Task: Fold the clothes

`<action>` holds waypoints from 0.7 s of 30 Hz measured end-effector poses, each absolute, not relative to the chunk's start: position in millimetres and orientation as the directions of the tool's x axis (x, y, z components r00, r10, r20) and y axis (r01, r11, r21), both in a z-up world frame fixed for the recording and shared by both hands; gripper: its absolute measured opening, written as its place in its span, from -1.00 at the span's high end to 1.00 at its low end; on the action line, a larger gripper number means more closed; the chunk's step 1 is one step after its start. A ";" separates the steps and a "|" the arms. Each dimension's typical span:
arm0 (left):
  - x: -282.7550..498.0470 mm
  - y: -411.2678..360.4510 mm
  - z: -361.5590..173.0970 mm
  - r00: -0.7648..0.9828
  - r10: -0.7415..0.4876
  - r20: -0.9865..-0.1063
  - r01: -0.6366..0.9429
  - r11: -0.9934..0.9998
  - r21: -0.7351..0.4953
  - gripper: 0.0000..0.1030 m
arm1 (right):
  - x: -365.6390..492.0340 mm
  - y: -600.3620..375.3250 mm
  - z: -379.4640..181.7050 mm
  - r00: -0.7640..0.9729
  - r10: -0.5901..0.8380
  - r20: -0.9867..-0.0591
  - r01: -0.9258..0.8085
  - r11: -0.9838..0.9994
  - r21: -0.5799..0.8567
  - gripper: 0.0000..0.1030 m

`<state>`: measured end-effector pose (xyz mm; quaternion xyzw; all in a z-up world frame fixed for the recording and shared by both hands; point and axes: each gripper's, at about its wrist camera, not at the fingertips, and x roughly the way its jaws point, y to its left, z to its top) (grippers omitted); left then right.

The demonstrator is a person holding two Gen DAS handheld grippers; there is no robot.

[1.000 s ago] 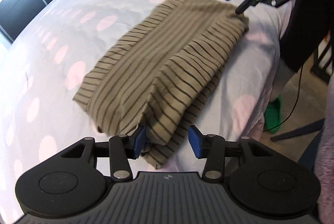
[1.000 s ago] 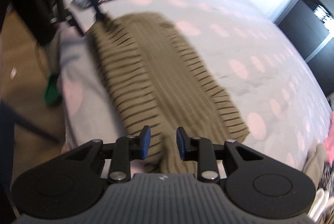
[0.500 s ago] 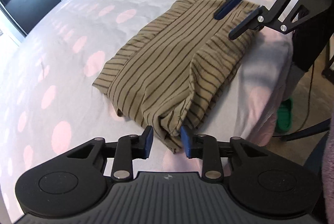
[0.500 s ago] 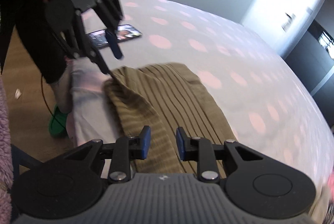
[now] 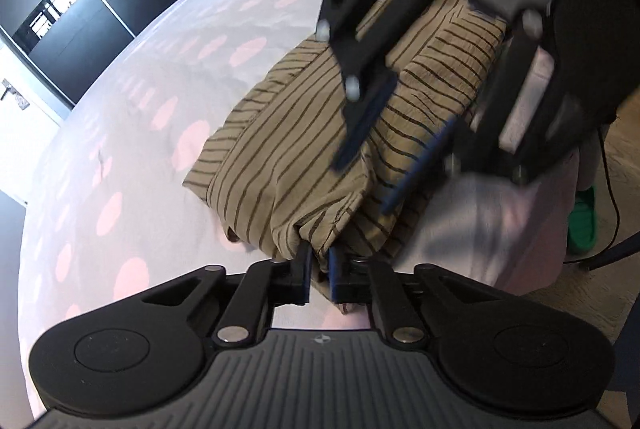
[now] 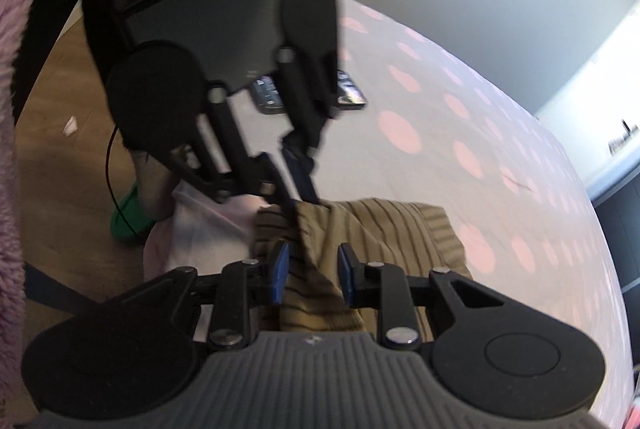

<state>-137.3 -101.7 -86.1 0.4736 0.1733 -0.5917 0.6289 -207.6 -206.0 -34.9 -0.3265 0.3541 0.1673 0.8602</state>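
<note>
The striped shirt lies part-folded near the bed's side edge, its long axis running along that edge. The left gripper is clamped on the near end's bunched corner. The right gripper, blurred, hovers over the same end, jaws apart, cloth between but unpressed. Its far end is hidden behind the right gripper.

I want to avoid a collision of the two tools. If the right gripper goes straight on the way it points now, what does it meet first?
Most likely the striped garment, which already lies between its open jaws. Just beyond, the left gripper grips the same cloth, seemingly close, though depth is unclear.
</note>
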 end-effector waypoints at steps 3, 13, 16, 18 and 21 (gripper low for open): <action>-134.7 -103.2 -84.0 0.233 -0.596 -0.768 0.907 -0.152 0.394 0.97 | -200.6 -201.6 -41.8 0.695 0.048 -0.717 -0.535 0.701 -0.472 0.56; -118.4 -108.0 -71.5 0.041 -0.588 -0.808 0.939 -0.253 0.232 1.00 | -178.7 -221.9 -30.5 0.676 0.068 -0.733 -0.500 0.774 -0.389 0.92; -89.0 -114.3 -64.2 -0.058 -0.567 -0.822 0.977 -0.203 0.071 1.00 | -182.1 -219.4 -33.8 0.672 0.054 -0.739 -0.522 0.742 -0.420 0.95; -70.7 -118.6 -61.8 -0.047 -0.570 -0.820 0.990 -0.135 0.038 1.00 | -180.0 -222.1 -34.6 0.665 0.047 -0.746 -0.512 0.755 -0.409 0.96; -56.2 -125.9 -62.5 0.007 -0.571 -0.821 0.996 -0.070 0.057 1.00 | -173.4 -224.2 -36.1 0.687 0.002 -0.726 -0.458 0.778 -0.431 0.97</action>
